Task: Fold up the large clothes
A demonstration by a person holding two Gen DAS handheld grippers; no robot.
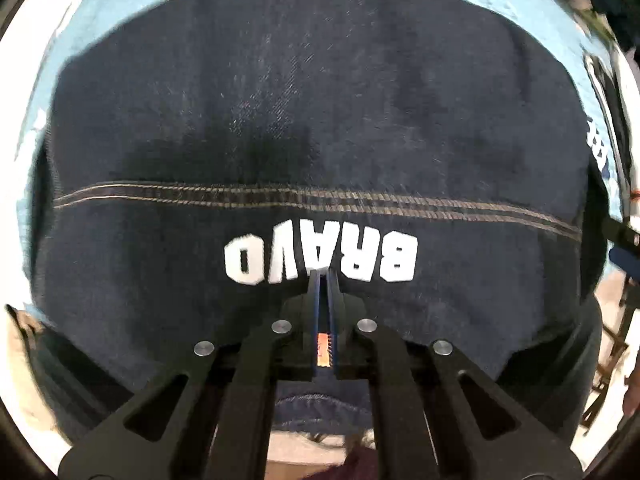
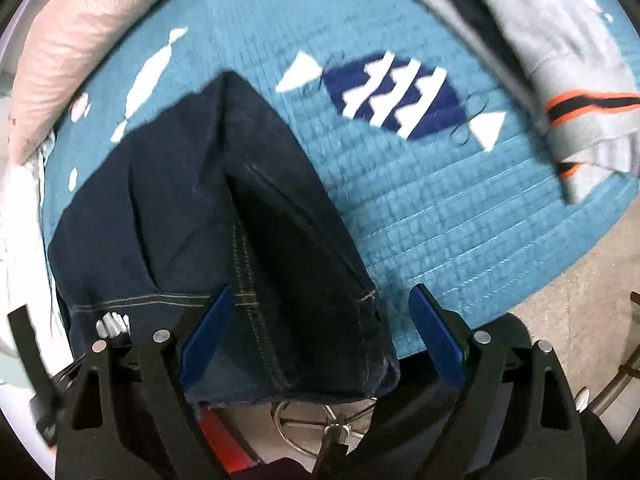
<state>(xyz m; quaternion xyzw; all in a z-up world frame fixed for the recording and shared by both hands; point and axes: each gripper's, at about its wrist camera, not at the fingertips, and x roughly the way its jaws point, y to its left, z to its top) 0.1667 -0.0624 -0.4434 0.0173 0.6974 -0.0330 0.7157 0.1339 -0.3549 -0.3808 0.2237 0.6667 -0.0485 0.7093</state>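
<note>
1. Dark navy denim garment [image 1: 320, 128], folded, lies flat on a teal quilted mat [image 2: 420, 208].
2. White "BRAVO" lettering [image 1: 320, 258] faces up, beside a double tan-stitched seam [image 1: 320, 196].
3. Right wrist view: one folded end [image 2: 240, 120] tapers to a point.

Read "BRAVO" in blocky white capitals, upside down, on the dark denim garment [image 1: 312, 120], just below a double line of tan stitching, near the left wrist camera. Found no other legible text.
</note>
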